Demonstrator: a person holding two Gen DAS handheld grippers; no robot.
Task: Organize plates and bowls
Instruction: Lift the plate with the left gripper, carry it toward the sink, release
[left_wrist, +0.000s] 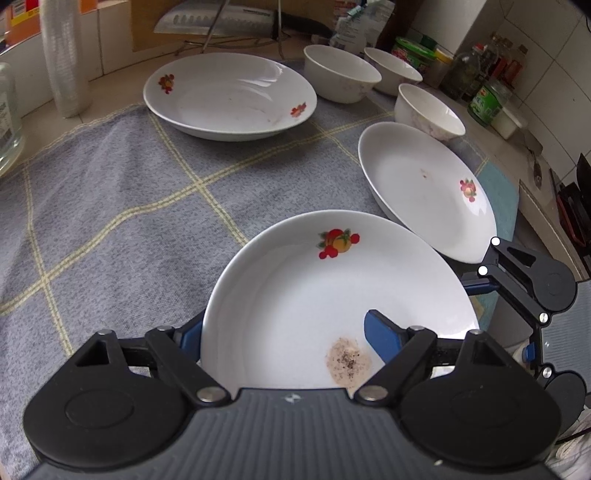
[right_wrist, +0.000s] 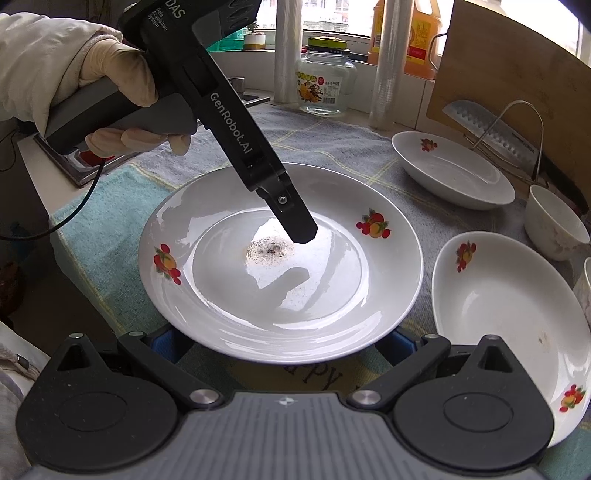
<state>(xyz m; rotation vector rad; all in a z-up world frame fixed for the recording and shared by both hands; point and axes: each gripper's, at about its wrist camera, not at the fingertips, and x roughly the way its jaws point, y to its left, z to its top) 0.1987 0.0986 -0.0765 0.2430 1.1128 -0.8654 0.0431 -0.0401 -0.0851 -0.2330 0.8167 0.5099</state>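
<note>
- Pinching a stained plate (right_wrist: 280, 295), the left gripper (left_wrist: 286, 332) has one blue finger (left_wrist: 380, 336) lying over the dish's hollow, and the other finger tucked below the rim.
- Seen from the right gripper's side, with twelve straight ahead, that tool comes in over the plate from about eleven o'clock, held by a gloved hand (right_wrist: 118, 74).
- Its upper finger ends right beside a brown, peppery stain (right_wrist: 269, 251) in the middle of the dish.
- The stained plate sits on a grey checked cloth (left_wrist: 110, 203), directly in front of both tools.
- The right gripper (right_wrist: 282, 345) is at six o'clock of the plate, jaws spread wide, both blue fingers reaching under the near rim, so their tips are hidden.
- A second plate (right_wrist: 509, 314) with fruit prints lies at three o'clock, just beside the first; I cannot tell whether the rims touch.
- A third plate (right_wrist: 454, 173) rests at two o'clock, well apart.
- Three white bowls (left_wrist: 341, 74) stand upright beyond the plates, near the tiled wall.
- A glass jar (right_wrist: 327, 85) stands at twelve o'clock, off the cloth by the window.
</note>
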